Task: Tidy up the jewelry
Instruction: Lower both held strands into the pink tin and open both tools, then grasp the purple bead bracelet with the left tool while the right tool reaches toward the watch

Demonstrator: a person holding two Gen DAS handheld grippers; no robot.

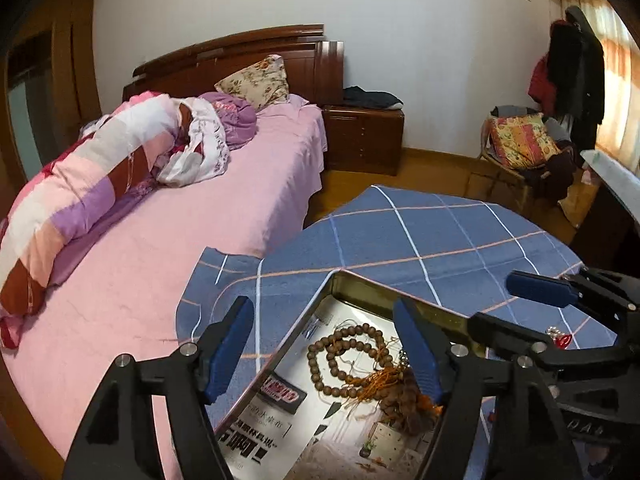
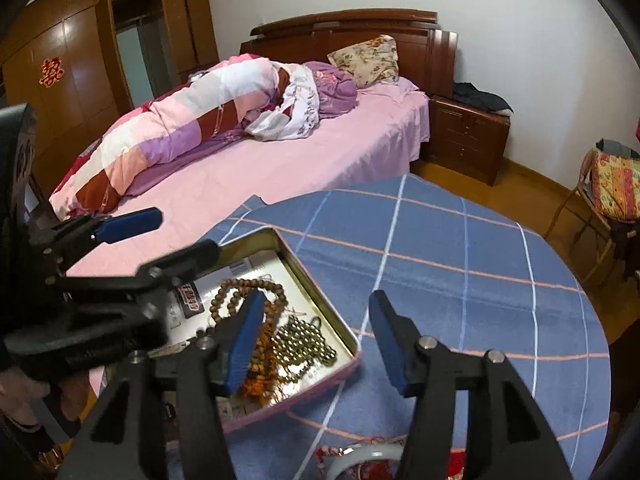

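Tin tray [image 2: 320,280], metal, pink-edged, on blue checked tablecloth [image 2: 460,248] over round table beside bed [image 2: 280,168]. I log contents as follows.

Item 1: wooden bead strand [image 1: 348,354], brown, coiled in loops at centre of tray, orange tassel cords [image 1: 370,390] trailing toward 5 o'clock.

Item 2: brassy bead strand [image 2: 308,340], heaped at tray's 4 o'clock corner in the right wrist view, touching the tassel.

Item 3: printed paper lining [image 1: 276,432] with a small dark red-lettered packet [image 1: 280,394] at 8 o'clock of the wooden beads.

Item 4: pale bangle [image 2: 364,458] with red cord, on the cloth outside the tray, at 6 o'clock of my right gripper [image 2: 320,340].

Left gripper [image 1: 324,354]: jaws spread wide, holding nothing, hovering over the tray with the wooden beads between them. Right gripper: likewise spread and empty, straddling the tray's near wall.

Risks, as I judge them: both claws crowd one tray, so a careless descent could knock them together or tip the tray. Tassel, wooden and brassy strands overlap; lifting one may drag the others out. Bangle sits low in view, easily overlooked or bumped.
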